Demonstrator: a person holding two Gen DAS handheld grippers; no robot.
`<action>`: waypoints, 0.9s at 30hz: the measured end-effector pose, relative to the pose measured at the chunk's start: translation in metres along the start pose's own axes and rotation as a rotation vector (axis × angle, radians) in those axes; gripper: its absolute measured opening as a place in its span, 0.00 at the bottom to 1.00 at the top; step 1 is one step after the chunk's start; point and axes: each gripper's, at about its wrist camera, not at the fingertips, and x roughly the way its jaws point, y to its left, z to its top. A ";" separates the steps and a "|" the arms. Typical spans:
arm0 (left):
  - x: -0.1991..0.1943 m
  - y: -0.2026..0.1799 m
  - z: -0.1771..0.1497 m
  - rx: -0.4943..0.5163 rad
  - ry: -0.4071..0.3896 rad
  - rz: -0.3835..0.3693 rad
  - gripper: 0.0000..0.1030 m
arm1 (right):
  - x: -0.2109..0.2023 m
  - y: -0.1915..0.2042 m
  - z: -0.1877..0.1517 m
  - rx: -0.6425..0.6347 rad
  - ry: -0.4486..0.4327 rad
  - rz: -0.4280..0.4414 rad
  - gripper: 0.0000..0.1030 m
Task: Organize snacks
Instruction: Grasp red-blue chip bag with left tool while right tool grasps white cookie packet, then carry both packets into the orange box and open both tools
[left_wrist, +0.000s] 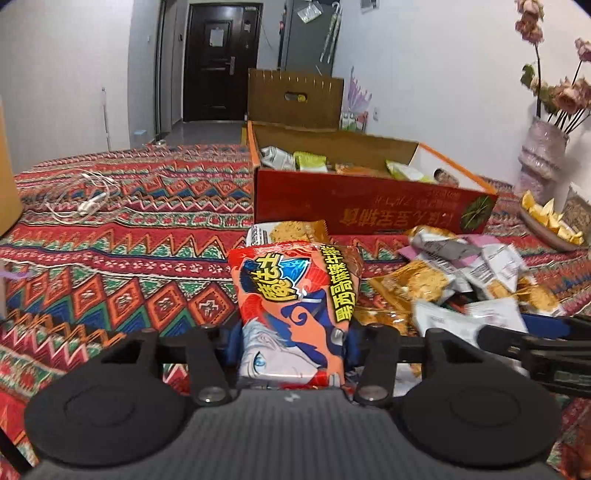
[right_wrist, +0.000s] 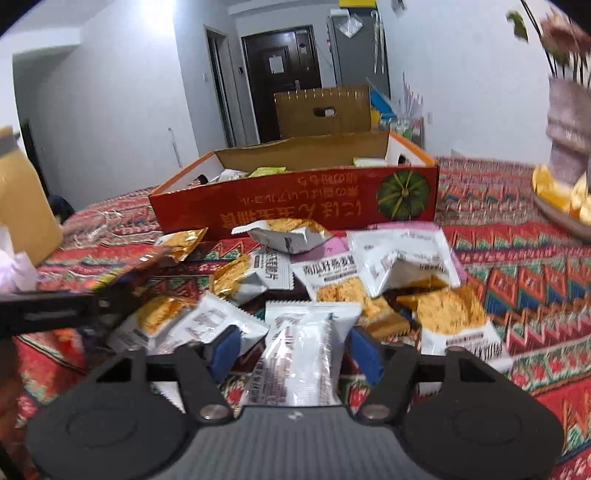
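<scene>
Left of the snack pile (left_wrist: 476, 273), a broad stretch of the patterned woven tablecloth (left_wrist: 122, 280) is seen bare up to the table's far edge, with only a tangle of white cable (left_wrist: 79, 201) lying on it. To the right, room is limited by a shallow dish of yellow pieces (left_wrist: 550, 221) and a ribbed vase (left_wrist: 541, 155) near the wall.

The left gripper (left_wrist: 293, 341) is closed on an orange-red foil packet (left_wrist: 295, 302), printed with cartoon artwork; its blue pads press both long edges, and the packet is held upright above the cloth. The right gripper (right_wrist: 293, 349) has a crinkled white packet (right_wrist: 303, 354) between its blue pads; the right pad appears to touch the packet's edge, a gap is seen at the left pad, and a firm grip cannot be confirmed.

The loose snacks are glossy, crumpled sachets in white, gold and pink, heaped just in front of the red cardboard box (right_wrist: 295, 201). The box is open-topped, and green, white and orange packets are seen inside it.
</scene>
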 end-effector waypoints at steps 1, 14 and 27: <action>-0.009 -0.001 -0.002 -0.006 -0.009 0.003 0.50 | -0.001 0.001 -0.001 -0.009 0.004 0.000 0.53; -0.124 -0.037 -0.055 -0.099 -0.079 0.003 0.50 | -0.050 -0.003 -0.036 -0.158 0.015 0.011 0.39; -0.184 -0.098 -0.112 -0.065 -0.047 -0.030 0.50 | -0.180 -0.039 -0.096 -0.133 -0.033 0.116 0.39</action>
